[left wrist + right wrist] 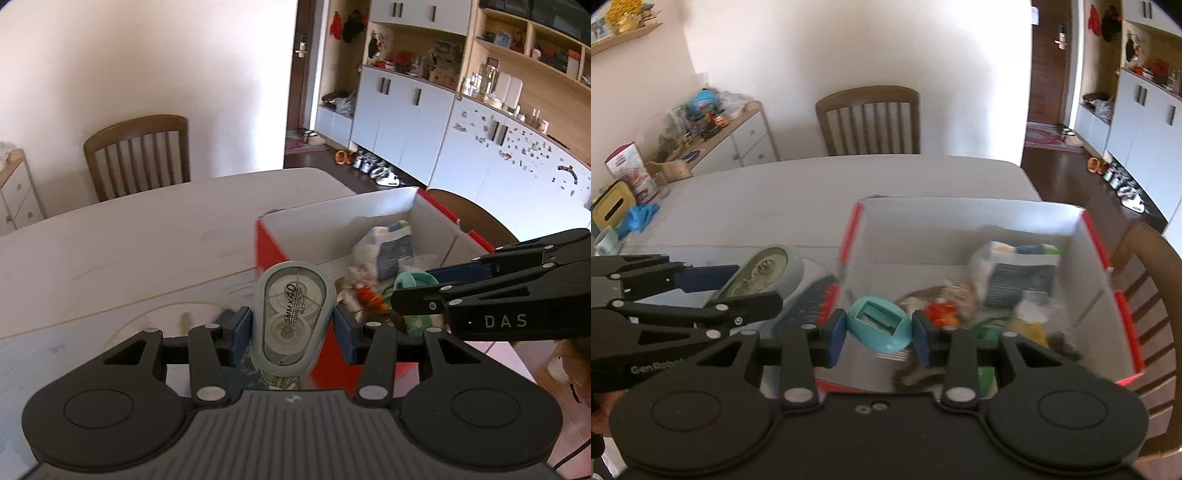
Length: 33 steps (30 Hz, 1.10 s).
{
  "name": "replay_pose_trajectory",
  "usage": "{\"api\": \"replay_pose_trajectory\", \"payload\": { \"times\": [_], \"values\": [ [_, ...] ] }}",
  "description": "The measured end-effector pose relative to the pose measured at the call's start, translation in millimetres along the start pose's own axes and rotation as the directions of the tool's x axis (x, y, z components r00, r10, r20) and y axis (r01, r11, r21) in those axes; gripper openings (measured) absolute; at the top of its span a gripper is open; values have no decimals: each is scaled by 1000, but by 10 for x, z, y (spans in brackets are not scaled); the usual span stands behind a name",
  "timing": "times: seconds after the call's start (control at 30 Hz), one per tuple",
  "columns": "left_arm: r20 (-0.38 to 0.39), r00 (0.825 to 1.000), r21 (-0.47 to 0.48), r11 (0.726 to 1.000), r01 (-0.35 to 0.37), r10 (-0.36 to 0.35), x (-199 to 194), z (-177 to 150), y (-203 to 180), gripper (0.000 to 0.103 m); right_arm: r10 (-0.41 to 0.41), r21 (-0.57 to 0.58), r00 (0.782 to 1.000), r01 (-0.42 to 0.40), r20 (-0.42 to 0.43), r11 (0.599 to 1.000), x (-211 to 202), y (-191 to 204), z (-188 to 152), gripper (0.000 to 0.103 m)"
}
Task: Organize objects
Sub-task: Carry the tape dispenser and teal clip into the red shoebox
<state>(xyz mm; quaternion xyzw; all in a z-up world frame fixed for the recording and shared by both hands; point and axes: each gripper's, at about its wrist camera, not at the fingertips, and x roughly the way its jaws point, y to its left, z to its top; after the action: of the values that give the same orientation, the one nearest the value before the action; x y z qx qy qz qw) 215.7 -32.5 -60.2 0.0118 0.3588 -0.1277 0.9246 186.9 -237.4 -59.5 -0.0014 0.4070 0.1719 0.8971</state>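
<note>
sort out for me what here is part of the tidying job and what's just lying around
Part of the job:
- correction tape, held in the left gripper
- teal sharpener-like item, held in the right gripper
- red and white box with items already inside

Just lying about:
- wooden chair
- blue cloth
- shoes on the floor

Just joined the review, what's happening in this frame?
A person holds a gripper in each hand. The left gripper is shut on a grey correction tape; the right gripper is shut on a small teal sharpener-like item. Both hang at the near edge of the red-and-white box, which already holds items.
</note>
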Motion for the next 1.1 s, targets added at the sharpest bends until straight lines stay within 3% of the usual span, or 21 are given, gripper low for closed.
{"api": "replay_pose_trajectory", "payload": {
  "times": [0.5,0.8,1.1],
  "values": [
    [-76,997,72,997,15,-10,807,308,-732,47,-125,29,992,126,-36,992,238,-1068,-134,37],
    [-175,984,111,994,3,16,1274,258,-875,47,-119,-2,991,119,-69,993,471,-1215,-199,37],
    [-236,971,122,993,-1,30,1419,177,-914,47,-109,-13,989,108,-104,994,571,-1272,-240,38]
  ]
}}
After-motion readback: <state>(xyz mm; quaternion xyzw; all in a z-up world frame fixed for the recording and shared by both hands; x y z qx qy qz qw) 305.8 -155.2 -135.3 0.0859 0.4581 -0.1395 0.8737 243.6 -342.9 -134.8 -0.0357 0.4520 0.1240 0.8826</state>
